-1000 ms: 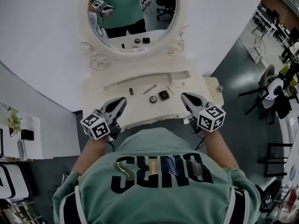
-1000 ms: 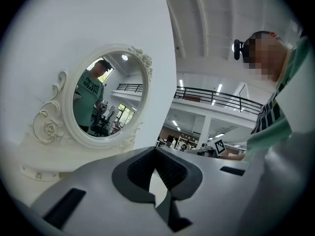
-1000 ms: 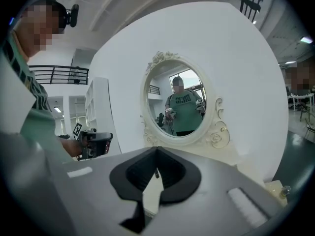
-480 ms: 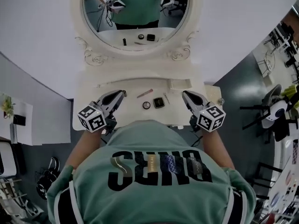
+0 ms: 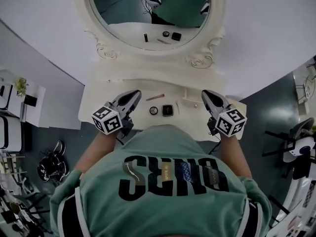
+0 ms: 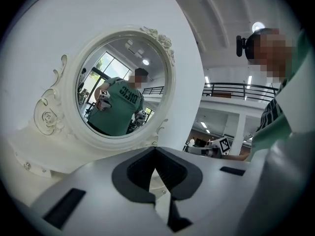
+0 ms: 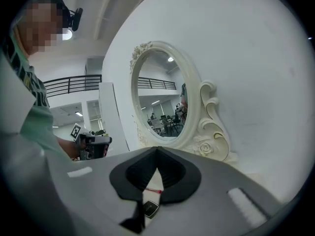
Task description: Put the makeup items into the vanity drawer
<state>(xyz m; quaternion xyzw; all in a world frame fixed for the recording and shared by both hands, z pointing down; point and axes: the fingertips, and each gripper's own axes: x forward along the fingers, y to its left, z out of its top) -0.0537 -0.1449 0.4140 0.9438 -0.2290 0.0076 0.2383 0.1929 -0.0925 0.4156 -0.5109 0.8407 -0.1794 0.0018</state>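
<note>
On the white vanity top point(image 5: 98, 107) lie a pink pencil point(image 5: 154, 97), a round compact point(image 5: 153, 110), a square dark compact point(image 5: 167, 110) and a thin pale stick point(image 5: 177, 106). My left gripper point(image 5: 136, 93) hovers over the top just left of them, shut and holding nothing; its tips meet in the left gripper view point(image 6: 155, 149). My right gripper point(image 5: 204, 93) hangs right of the items, also shut and empty point(image 7: 157, 150). Below its jaws I glimpse the pencil point(image 7: 153, 191) and the square compact point(image 7: 150, 209). No open drawer shows; the person's green shirt hides the vanity's front.
An oval mirror point(image 5: 153, 14) in a carved white frame stands at the back of the vanity against a white wall. White cabinets point(image 5: 15, 117) stand on the floor at the left, an office chair point(image 5: 296, 147) at the right.
The head view has shifted, so the vanity and mirror now sit further right in the picture. Both grippers stay shut over the vanity's front, on either side of the items.
</note>
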